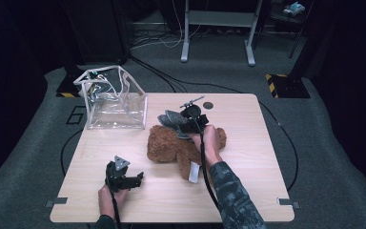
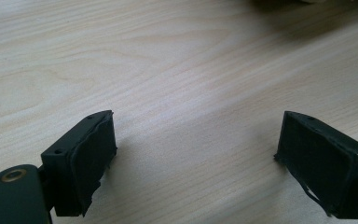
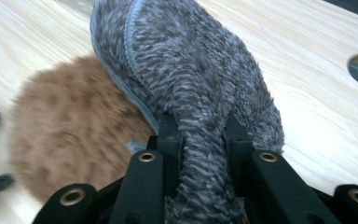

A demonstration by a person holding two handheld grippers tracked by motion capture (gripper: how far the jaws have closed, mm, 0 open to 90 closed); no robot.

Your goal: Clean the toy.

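Right hand-held gripper (image 3: 200, 140): jaws clamped on one grey furry slipper (image 3: 191, 79), its long axis running straight ahead from the jaws, raised over one brown teddy bear (image 1: 171, 143) just below. One clear bag (image 1: 112, 102) stands beyond, toward the left. Left hand-held gripper (image 2: 196, 154): jaws wide, empty, over bare surface (image 2: 168, 56), farther from the bear.

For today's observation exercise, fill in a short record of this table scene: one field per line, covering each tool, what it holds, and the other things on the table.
left tool: open, holding nothing, low over the table
right tool: shut on the grey fuzzy item
grey fuzzy item: pinched between the jaws, above the brown plush toy
brown plush toy: lying on the table, centre
clear bag: standing at the far left corner, top open
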